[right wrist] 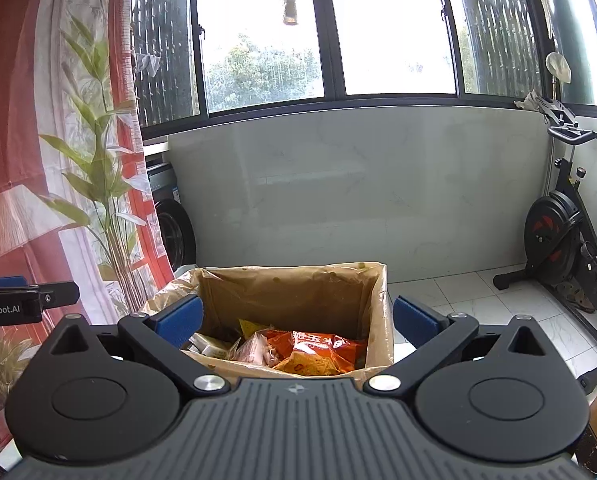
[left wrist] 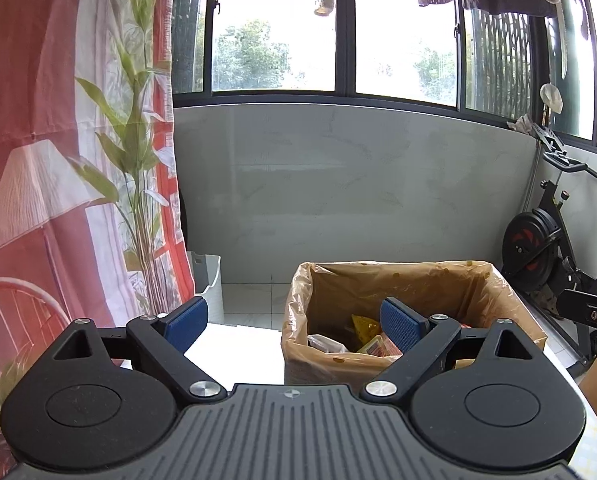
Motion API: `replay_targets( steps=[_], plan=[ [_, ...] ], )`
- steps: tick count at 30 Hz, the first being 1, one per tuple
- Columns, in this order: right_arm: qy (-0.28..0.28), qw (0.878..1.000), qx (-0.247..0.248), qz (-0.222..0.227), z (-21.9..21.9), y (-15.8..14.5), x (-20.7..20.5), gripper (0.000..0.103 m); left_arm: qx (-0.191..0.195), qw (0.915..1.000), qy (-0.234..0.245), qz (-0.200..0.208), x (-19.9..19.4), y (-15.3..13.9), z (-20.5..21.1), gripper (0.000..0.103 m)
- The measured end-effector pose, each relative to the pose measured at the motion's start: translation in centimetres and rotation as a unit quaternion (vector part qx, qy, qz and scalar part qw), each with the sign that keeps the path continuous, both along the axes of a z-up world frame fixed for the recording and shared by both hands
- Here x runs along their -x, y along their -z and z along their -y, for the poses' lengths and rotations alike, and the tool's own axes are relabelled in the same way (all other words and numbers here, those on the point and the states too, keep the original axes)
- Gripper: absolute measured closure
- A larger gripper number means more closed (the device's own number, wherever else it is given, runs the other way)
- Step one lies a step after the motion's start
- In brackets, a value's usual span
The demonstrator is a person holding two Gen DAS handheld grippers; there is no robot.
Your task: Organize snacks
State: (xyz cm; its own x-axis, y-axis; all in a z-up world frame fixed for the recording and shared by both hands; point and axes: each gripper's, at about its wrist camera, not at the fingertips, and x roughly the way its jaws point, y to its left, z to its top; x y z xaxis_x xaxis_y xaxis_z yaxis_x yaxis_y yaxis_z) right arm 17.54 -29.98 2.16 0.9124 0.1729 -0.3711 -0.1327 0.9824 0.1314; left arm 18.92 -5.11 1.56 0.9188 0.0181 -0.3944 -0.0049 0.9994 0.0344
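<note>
A cardboard box [left wrist: 418, 292] lined with clear plastic stands on a white table [left wrist: 238, 344], just ahead of both grippers. Inside lie several snack packets: a yellow one [left wrist: 364, 326] and a white one [left wrist: 326, 342]. The right wrist view shows the same box [right wrist: 290, 292] with an orange bag [right wrist: 318, 352] and a pinkish packet [right wrist: 254, 350]. My left gripper [left wrist: 294, 322] is open and empty, left of the box's middle. My right gripper [right wrist: 296, 318] is open wide in front of the box, holding nothing. Each gripper shows at the other view's edge [left wrist: 590, 312] [right wrist: 18, 300].
A red and white patterned curtain [left wrist: 78, 160] hangs at the left. An exercise bike [right wrist: 566, 236] stands on the tiled floor at the right. Behind the table sit a white bin [left wrist: 210, 280] and a washing machine [right wrist: 174, 224]. Laundry hangs above the windows.
</note>
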Motion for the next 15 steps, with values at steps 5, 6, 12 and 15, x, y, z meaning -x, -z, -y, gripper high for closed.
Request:
replay_targets(
  steps=[5,6,12,15],
  plan=[
    [0.0,1.0,0.005,-0.002,-0.3,0.0,0.6,0.0,0.0,0.9999,-0.007,0.01,0.9,-0.5,-0.4,0.009],
    [0.0,1.0,0.005,-0.001,-0.4,0.0,0.7,0.0,0.0,0.9999,-0.008,0.013,1.0,-0.6,-0.3,0.009],
    [-0.001,1.0,0.013,0.01,-0.7,-0.5,1.3,0.0,-0.003,0.9997,-0.012,0.019,1.5,-0.9,-0.2,0.009],
    [-0.002,1.0,0.013,0.013,-0.6,-0.7,1.4,0.0,-0.002,0.9997,-0.014,0.02,1.6,-0.9,-0.2,0.009]
  ],
)
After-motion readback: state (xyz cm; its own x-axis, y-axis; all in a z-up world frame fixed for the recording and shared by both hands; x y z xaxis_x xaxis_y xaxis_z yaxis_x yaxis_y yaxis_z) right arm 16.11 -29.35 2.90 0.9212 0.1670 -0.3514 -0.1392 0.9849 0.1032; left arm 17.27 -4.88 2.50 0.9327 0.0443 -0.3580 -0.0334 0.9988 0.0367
